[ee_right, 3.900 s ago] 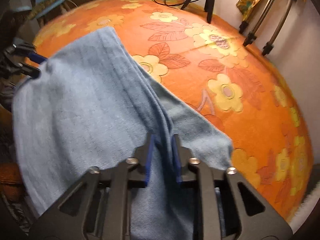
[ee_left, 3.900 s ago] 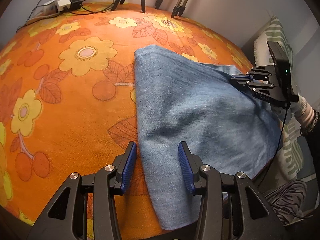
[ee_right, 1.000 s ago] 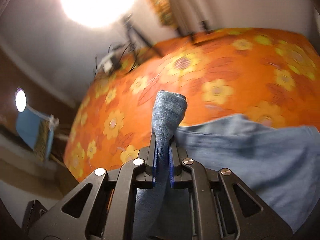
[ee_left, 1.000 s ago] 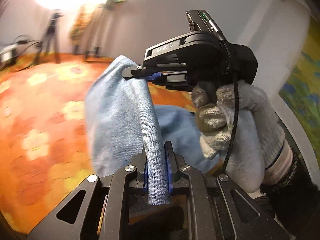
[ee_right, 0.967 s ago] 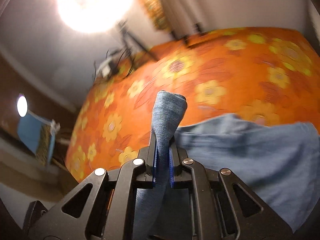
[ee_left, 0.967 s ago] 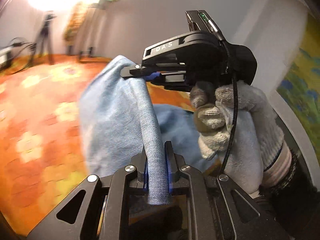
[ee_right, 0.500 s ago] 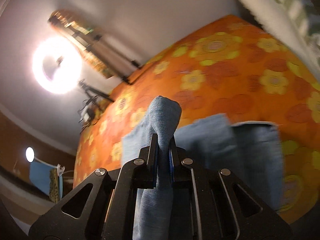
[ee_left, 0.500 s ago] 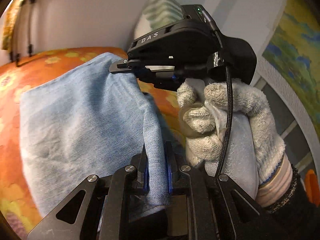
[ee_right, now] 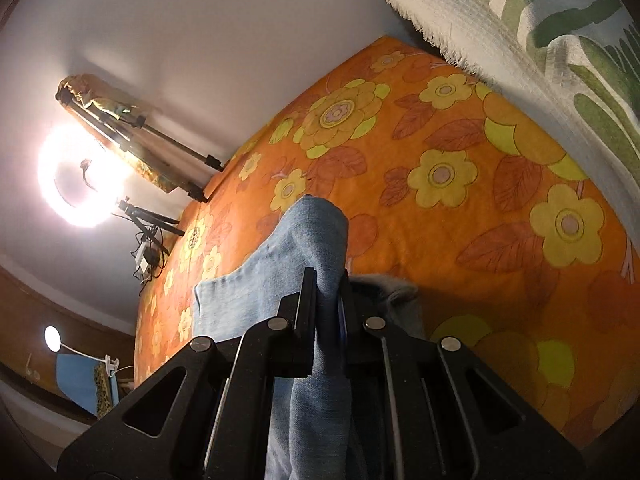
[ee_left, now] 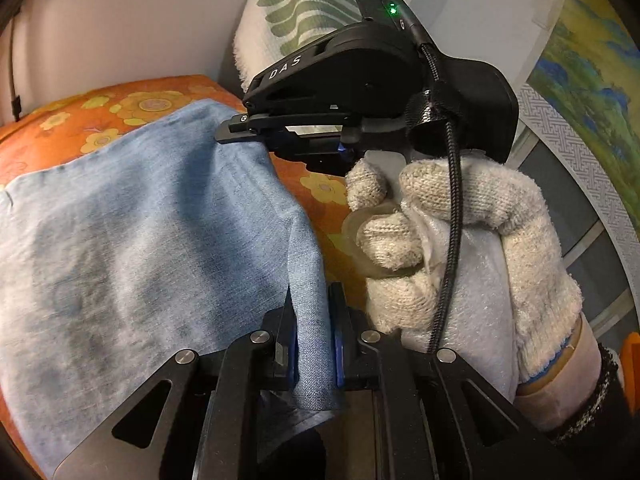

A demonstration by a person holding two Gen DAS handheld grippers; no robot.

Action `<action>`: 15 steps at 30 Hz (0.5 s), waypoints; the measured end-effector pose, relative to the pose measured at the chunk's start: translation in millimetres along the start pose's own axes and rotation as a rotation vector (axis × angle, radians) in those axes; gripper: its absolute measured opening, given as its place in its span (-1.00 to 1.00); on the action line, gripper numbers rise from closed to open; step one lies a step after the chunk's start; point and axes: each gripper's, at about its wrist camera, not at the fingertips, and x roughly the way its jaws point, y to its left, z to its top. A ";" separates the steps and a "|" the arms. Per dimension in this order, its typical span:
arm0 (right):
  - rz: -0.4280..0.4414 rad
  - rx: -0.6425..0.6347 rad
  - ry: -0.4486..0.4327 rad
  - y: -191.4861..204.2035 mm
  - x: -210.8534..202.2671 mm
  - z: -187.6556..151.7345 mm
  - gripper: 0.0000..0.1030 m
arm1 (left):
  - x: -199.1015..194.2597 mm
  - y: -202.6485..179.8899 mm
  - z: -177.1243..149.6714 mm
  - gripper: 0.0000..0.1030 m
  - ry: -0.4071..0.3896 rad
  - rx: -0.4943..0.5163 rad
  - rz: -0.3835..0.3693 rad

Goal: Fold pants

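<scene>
Bottom centre, your left gripper (ee_left: 312, 344) pinches the light-blue denim pants (ee_left: 140, 248); right gripper (ee_right: 326, 304) clamps another fold. Pants drape left-frame over the orange flowered bedspread (ee_right: 460, 208). Keep corners level, lower together.

pants (ee_left: 132, 240) on bedspread (ee_right: 460, 200), pillow (ee_right: 540, 28) behind

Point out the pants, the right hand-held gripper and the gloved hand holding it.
pants (ee_left: 152, 240): left wrist view, on the broad flat denim panel.
right hand-held gripper (ee_left: 240, 128): left wrist view, at its fingertips pinching the denim edge.
gloved hand (ee_left: 472, 248): left wrist view, on the knit knuckles.
</scene>
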 end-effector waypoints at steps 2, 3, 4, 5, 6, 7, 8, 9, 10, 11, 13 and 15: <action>0.002 -0.028 0.001 -1.0 5.7 4.8 -0.83 | 4.6 3.6 3.1 -0.78 0.009 -0.007 0.004; 0.000 -0.042 0.005 -0.1 8.2 5.8 -0.83 | 6.2 5.6 3.9 -0.78 0.016 -0.013 0.002; -0.005 -0.067 0.011 2.2 11.0 7.2 -0.80 | 6.2 1.8 -0.2 -0.78 0.024 -0.019 -0.004; -0.013 -0.078 0.015 3.5 11.1 7.4 -0.75 | 4.3 0.5 -1.6 -0.78 0.028 -0.019 -0.009; -0.031 -0.087 0.015 5.4 10.3 7.7 -0.71 | 3.7 0.0 -1.7 -0.72 0.037 -0.013 -0.009; -0.049 -0.099 0.015 7.9 8.4 7.9 -0.61 | 4.7 1.1 -0.5 -0.66 0.046 -0.009 -0.008; -0.070 -0.118 -0.006 11.6 2.3 8.0 -0.51 | 3.2 -0.2 -3.4 -0.62 0.051 -0.008 -0.009; -0.094 -0.136 -0.032 14.2 -4.6 8.0 -0.29 | 0.6 -1.4 -4.4 -0.51 0.062 -0.007 -0.014; -0.110 -0.146 -0.048 15.6 -9.9 7.7 -0.11 | 2.6 -3.3 -4.6 -0.41 0.066 -0.002 -0.019; -0.128 -0.158 -0.069 17.4 -18.2 7.3 -0.08 | -2.8 -4.7 -6.4 -0.41 0.065 0.005 -0.021; -0.128 -0.168 -0.106 18.4 -40.0 4.0 -0.08 | -13.2 -8.3 -10.6 -0.37 0.063 0.025 -0.030; -0.121 -0.168 -0.129 18.6 -58.5 -2.2 -0.08 | -28.5 -9.1 -14.1 -0.24 0.060 0.032 -0.042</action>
